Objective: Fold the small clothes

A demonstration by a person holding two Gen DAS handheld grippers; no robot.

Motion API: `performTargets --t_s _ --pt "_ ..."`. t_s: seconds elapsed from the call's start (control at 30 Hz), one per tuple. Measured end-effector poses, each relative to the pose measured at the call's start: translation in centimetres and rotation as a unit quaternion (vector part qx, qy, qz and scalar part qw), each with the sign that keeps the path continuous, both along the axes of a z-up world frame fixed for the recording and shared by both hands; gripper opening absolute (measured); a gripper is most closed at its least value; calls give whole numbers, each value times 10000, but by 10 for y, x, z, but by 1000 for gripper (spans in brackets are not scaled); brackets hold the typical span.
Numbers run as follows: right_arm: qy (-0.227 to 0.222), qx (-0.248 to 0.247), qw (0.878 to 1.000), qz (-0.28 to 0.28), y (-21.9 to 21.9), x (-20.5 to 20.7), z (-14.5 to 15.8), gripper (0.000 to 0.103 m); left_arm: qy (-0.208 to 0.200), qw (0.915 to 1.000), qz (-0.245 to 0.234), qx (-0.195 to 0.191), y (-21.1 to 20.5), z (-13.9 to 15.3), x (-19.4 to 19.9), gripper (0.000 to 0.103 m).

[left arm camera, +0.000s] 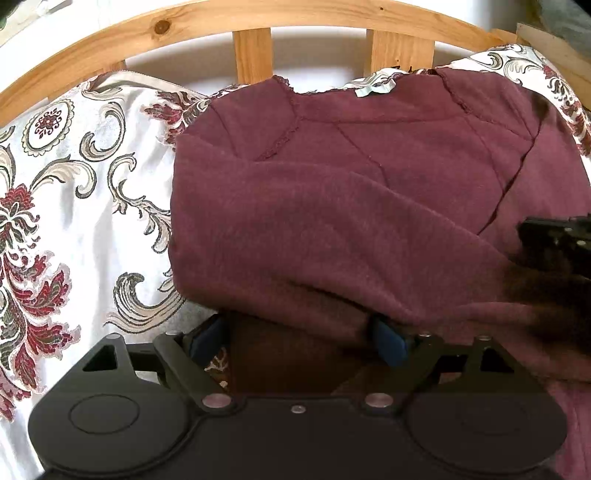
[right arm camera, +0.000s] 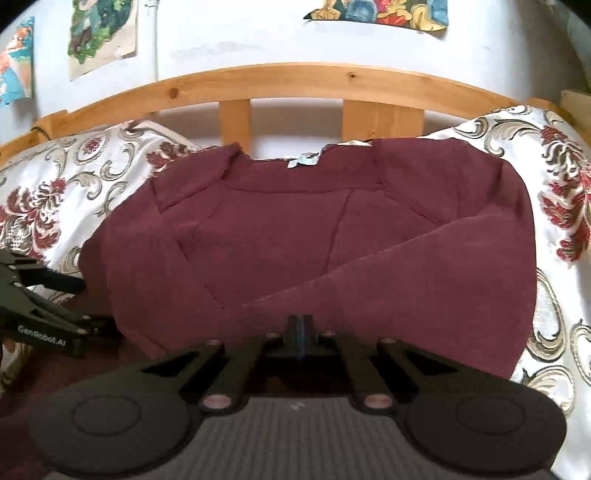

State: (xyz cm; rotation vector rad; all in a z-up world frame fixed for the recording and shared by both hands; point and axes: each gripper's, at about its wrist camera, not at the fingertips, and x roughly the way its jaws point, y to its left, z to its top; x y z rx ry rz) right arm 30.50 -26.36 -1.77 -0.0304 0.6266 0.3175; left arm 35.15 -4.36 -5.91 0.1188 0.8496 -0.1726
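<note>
A maroon knit top [left arm camera: 351,192] lies on a floral bedspread [left arm camera: 74,206], neckline and pale label toward the headboard, lower part folded up over the body. It also shows in the right wrist view [right arm camera: 314,236]. My left gripper [left arm camera: 299,332] is open, its blue-padded fingers [left arm camera: 388,343] wide apart under the near fold of the top. My right gripper [right arm camera: 300,328] is shut, fingers pressed together at the near edge of the top; whether cloth is pinched between them is not visible. The right gripper shows at the right edge of the left view [left arm camera: 557,243].
A wooden slatted headboard [left arm camera: 251,55] runs along the far side against a white wall. Posters [right arm camera: 99,33] hang on the wall. The bedspread [right arm camera: 554,229] spreads to both sides of the top. The left gripper appears at the left of the right view [right arm camera: 33,306].
</note>
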Motion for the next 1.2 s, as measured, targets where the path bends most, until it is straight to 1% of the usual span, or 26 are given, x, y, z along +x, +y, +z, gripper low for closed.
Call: performTargets --t_s 0.03,0.13,0.2,0.23,0.27,0.3,0.33,0.37,0.4,0.43,0.47,0.5,0.57,0.6,0.7,0.73,0.8,0.87,0.93,1.0,1.07,1.13,1.17,1.2 --pt "29 138 9998 150 -2 -1 1 1 11 10000 19 -25 0 1 0 88" --pt "10 215 9984 524 9 -4 2 10 15 9999 37 -113 2 1 -1 88" --pt "30 155 9965 818 21 -2 2 31 17 9999 34 -153 4 0 -1 88" --pt "37 101 9957 919 28 0 0 36 27 9998 40 -171 4 0 -1 89" --pt "57 43 9948 1019 33 3 -1 43 40 9998 47 -185 5 0 0 89" --pt "67 -27 9938 1107 41 6 -2 47 53 9998 60 -193 5 0 1 90" --pt "71 -134 9931 1160 46 9 -4 47 63 9997 69 -208 6 0 2 90" --pt "76 -253 9927 1179 51 9 -5 45 70 9997 73 -221 6 -1 2 90" --pt "58 -374 9925 1163 56 10 -6 25 72 9997 61 -229 7 -1 3 90" --pt "0 -425 9929 1109 56 10 -5 11 69 9997 45 -234 8 -2 3 91" --pt "0 -421 9935 1056 54 11 -5 7 66 9997 30 -244 9 -3 4 91" --pt "28 -342 9940 1037 52 13 -5 5 70 9996 17 -258 10 -3 4 91" --pt "-81 -294 9955 897 47 13 -2 5 69 9996 -3 -269 10 -5 5 92" --pt "-122 -212 9965 796 44 13 0 3 59 9997 -14 -254 10 -6 5 93" --pt "18 76 9987 501 35 22 -1 3 11 9998 -33 -192 8 -9 4 95" --pt "38 70 9985 536 35 23 -3 3 1 9998 -38 -188 8 -9 4 95" --pt "-15 -107 9983 566 39 21 -4 4 4 9998 -57 -193 9 -9 4 95" --pt "23 -93 9991 408 36 19 -2 6 17 9998 -95 -189 9 -9 5 95" --pt "40 -41 9997 223 30 15 0 16 32 9998 -108 -190 10 -8 5 95" --pt "-25 -298 9995 111 26 7 1 41 56 9996 -90 -243 11 -3 2 94" --pt "-18 -388 9992 96 22 -5 3 50 37 9994 -83 -335 16 4 -5 94" --pt "41 -262 9996 80 16 -22 6 57 -53 9990 -92 -429 20 13 -16 94" --pt "82 -163 9998 76 12 -31 7 66 -90 9988 -97 -464 23 18 -24 94" --pt "114 -56 9999 65 9 -44 8 73 -120 9987 -110 -482 26 24 -31 94"
